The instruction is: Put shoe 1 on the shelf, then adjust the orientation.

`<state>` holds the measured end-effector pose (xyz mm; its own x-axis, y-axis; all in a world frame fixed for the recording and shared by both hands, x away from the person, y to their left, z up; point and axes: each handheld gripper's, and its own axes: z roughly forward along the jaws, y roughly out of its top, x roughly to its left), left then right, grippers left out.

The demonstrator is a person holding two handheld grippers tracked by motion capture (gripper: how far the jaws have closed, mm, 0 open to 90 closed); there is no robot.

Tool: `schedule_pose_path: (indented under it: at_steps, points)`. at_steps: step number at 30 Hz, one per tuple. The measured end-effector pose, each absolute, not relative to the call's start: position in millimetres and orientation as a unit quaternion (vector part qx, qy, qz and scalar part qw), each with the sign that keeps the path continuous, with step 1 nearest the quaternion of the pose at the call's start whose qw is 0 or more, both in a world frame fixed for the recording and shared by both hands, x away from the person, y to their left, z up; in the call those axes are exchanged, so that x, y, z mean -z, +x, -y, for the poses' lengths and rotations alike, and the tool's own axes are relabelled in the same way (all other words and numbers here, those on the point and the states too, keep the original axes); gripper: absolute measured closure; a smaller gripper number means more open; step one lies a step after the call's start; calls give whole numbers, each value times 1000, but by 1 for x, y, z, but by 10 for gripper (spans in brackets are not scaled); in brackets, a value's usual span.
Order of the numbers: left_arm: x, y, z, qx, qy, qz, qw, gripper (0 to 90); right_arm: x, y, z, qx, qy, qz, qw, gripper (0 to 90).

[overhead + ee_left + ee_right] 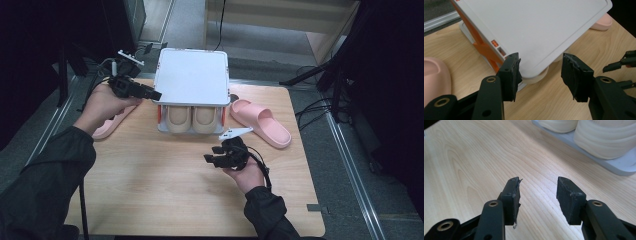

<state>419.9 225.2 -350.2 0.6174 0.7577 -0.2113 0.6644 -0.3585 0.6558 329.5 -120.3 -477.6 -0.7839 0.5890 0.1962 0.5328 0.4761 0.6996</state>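
Note:
A small shoe rack with a flat white top point(192, 75) and orange side struts point(482, 46) stands at the table's far middle. A pair of cream slippers point(192, 119) sits on its lower shelf, toes toward me. My left gripper point(150, 93) hovers at the rack's front left corner, open, with the top's corner point(536, 67) just beyond its jaws and nothing between them. My right gripper point(212, 159) hangs open over bare wood in front of the rack, empty; in the right gripper view the cream slippers point(606, 142) lie ahead of my right gripper point(537, 188).
One pink slipper point(260, 122) lies right of the rack, another pink slipper point(112, 122) left of it under my left hand. The wooden table point(150, 190) stretches toward me. Dark stands and cables surround the table on the floor.

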Motion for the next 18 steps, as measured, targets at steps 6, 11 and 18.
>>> schedule_pose_path:
  at_steps: [6, 11, 18]
  points:
    - [353, 401, -246, -76, 821, -435, 363, 437, 467, 319, 133, -404, 320, -855, 45, 520]
    - [358, 388, -264, -85, 813, -444, 368, 440, 467, 314, 145, -405, 316, -857, 46, 505]
    - [368, 378, -283, -90, 806, -458, 364, 459, 465, 318, 156, -407, 319, -855, 43, 512]
